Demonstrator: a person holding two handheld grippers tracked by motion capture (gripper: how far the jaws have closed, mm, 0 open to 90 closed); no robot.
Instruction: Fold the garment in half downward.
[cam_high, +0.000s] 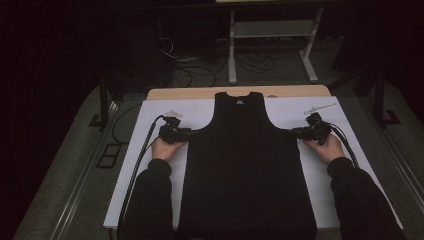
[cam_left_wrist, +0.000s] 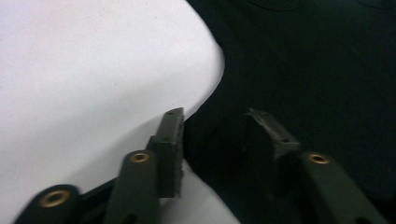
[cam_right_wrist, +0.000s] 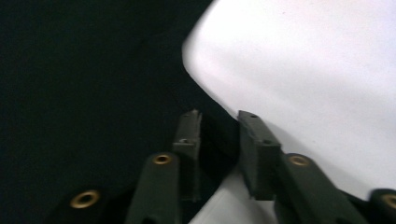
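A black sleeveless vest (cam_high: 245, 165) lies flat and face up on a white sheet (cam_high: 150, 120), neck at the far end. My left gripper (cam_high: 187, 134) is at the vest's left armhole edge. In the left gripper view, the open left gripper (cam_left_wrist: 215, 135) straddles the vest (cam_left_wrist: 303, 70) where it meets the sheet (cam_left_wrist: 93, 70). My right gripper (cam_high: 295, 132) is at the right armhole edge. In the right gripper view, the right gripper (cam_right_wrist: 219, 135) is open by a narrower gap over the hem of the vest (cam_right_wrist: 84, 70) beside the sheet (cam_right_wrist: 303, 60).
The sheet covers a wooden table whose far edge (cam_high: 200, 93) shows. Beyond it stand a white metal frame (cam_high: 232, 50) and loose cables (cam_high: 200, 70) on the floor. Black cables (cam_high: 145, 150) trail from both grippers along the sheet's sides.
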